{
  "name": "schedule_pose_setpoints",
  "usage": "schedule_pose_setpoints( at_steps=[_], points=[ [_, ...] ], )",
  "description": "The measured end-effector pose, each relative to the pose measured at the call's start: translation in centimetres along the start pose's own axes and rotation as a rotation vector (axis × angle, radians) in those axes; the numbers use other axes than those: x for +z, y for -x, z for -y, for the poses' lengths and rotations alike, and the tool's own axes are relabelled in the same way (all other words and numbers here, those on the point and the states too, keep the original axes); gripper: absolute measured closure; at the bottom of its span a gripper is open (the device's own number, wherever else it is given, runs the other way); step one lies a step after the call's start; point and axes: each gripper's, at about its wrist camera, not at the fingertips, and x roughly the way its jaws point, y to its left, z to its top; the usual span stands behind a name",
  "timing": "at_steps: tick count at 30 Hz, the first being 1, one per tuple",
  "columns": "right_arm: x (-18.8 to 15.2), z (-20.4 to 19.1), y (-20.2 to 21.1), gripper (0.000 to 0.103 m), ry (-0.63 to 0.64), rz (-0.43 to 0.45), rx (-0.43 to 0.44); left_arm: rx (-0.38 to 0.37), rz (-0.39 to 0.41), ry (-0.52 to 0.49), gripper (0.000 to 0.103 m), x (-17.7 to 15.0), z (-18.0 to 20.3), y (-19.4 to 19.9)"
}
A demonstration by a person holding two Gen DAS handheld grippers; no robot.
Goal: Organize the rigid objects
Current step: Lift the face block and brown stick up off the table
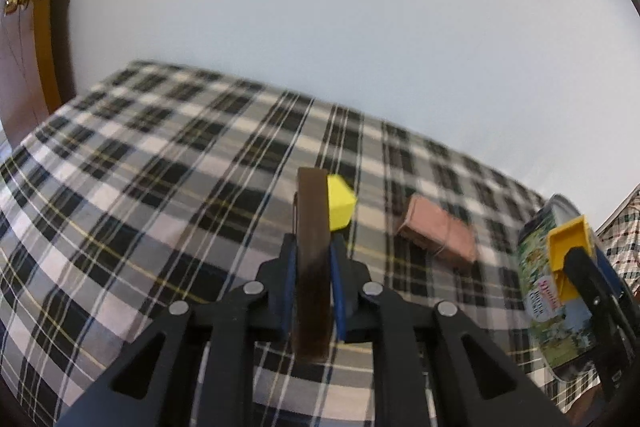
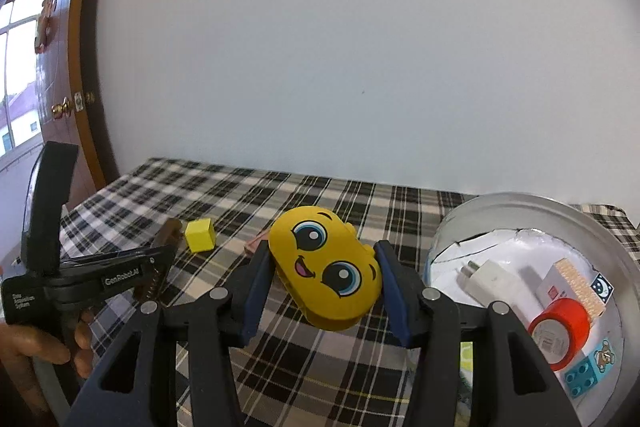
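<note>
My left gripper point(image 1: 313, 247) is shut on a dark brown flat bar point(image 1: 313, 259), held above the plaid table; it also shows in the right wrist view point(image 2: 160, 259). A yellow cube point(image 1: 340, 202) sits just beyond it on the cloth, seen too in the right wrist view point(image 2: 200, 235). My right gripper point(image 2: 322, 259) is shut on a yellow smiling-face case point(image 2: 326, 273), held above the table beside a round tin point(image 2: 520, 205). A pinkish-brown block point(image 1: 440, 233) lies on the cloth to the right.
The tin point(image 1: 538, 267) holds a white charger point(image 2: 494, 279), a red tape roll point(image 2: 560, 327), a small box point(image 2: 568, 279) and a teal brick point(image 2: 584, 379). A white wall stands behind the plaid table point(image 2: 224, 187). A brown door point(image 2: 60, 75) is at the left.
</note>
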Motion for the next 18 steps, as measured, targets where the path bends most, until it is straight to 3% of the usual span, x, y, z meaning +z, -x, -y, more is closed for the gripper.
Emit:
schedule_pose_setpoints(
  at_steps=[7,18],
  points=[
    [0.5,0.4,1.3,0.05,-0.022,0.062,-0.016,-0.121,0.112,-0.012,0.089,0.8,0.6,2.0],
    [0.8,1.0,2.6,0.05,-0.035,0.121,-0.028,-0.126,0.166,-0.03,0.089,0.7,1.5,3.1]
  ],
)
